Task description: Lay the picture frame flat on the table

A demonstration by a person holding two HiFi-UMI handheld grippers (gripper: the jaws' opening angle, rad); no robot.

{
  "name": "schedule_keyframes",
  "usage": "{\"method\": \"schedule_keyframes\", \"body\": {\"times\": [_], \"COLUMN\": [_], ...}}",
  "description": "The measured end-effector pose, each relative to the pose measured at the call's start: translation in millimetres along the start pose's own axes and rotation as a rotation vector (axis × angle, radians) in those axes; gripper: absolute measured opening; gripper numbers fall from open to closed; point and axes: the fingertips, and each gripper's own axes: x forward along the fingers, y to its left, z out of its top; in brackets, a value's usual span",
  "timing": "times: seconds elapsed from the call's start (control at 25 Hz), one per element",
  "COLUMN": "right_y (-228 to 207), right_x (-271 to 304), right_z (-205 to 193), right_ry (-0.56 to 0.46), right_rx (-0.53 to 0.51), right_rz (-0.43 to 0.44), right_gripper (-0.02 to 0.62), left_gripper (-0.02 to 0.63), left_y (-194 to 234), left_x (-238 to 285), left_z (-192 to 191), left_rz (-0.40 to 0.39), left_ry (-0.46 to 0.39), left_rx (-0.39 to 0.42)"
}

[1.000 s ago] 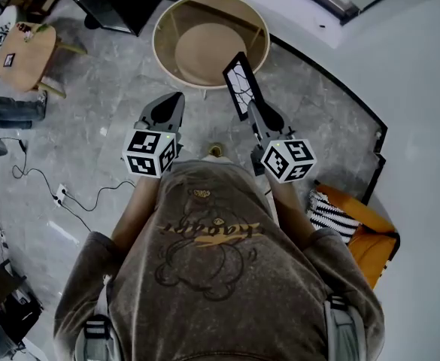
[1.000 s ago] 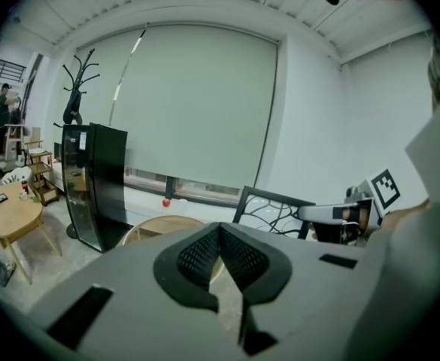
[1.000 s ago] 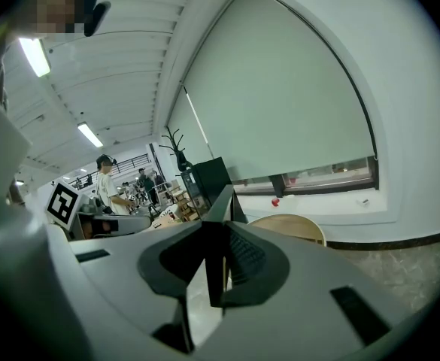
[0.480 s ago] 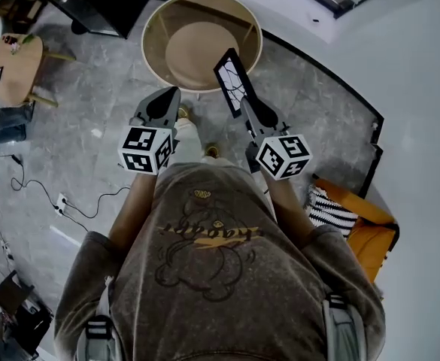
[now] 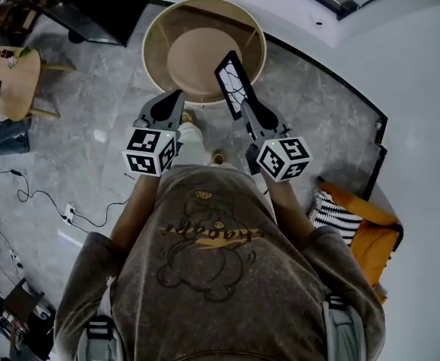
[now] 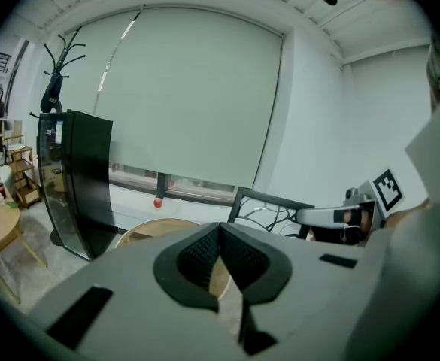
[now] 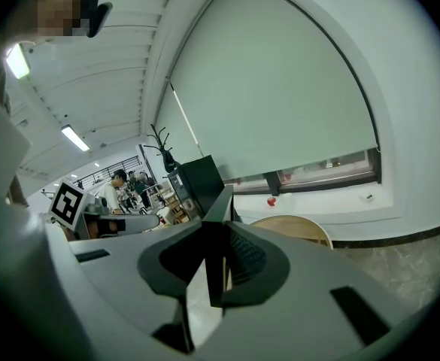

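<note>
The picture frame (image 5: 232,83), black with a white branching pattern, stands tilted on edge in my right gripper (image 5: 244,107), which is shut on its lower edge. In the head view its top overlaps the near rim of the round wooden table (image 5: 162,22). In the right gripper view the frame (image 7: 221,198) shows edge-on between the pads of that gripper (image 7: 218,235). My left gripper (image 5: 176,98) is held beside it to the left, jaws together with nothing between them (image 6: 220,232). From the left gripper view the frame (image 6: 268,207) and the right gripper (image 6: 331,216) appear at the right.
A tall black cabinet (image 5: 92,6) stands left of the round table. A small wooden side table (image 5: 9,81) is far left, with cables (image 5: 47,198) on the grey floor. An orange bag with a striped cloth (image 5: 351,228) lies at the right by the curved wall base.
Both grippers and the frame have moved forward toward the round table; the frame's top now overlaps the table's near rim. The grip on the frame is unchanged.
</note>
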Motion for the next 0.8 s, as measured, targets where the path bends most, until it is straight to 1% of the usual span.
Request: {"method": "schedule_keyframes", "body": {"times": [0.24,0.48,0.64,0.8], "right_y": [-9.5,-15.6,-14.3,-14.2], "right_x": [34.6,77.9,106.0,132.3], "right_z": [6.4,17.6,25.3,31.8], "right_ry": [0.014,0.029,0.029,0.019], "right_rx": [0.023,0.034,0.044,0.055], "right_rz": [-0.012,-0.029,-0.050,-0.081], "right_gripper": [0.080,0.080,0.080,0.080], "left_gripper": [0.017,0.017,0.017,0.017], "left_y": [27.3,60.0,83.2,106.4], "left_x": [28.9,55.5,69.1,80.8], "left_z": [8.3,22.4,31.2,38.8], "left_rz": [-0.015,-0.047,-0.083,-0.114], "left_ry": [0.023,0.041,0.061,0.082], "left_rx": [-0.008,-0.013,-0.014,0.001]}}
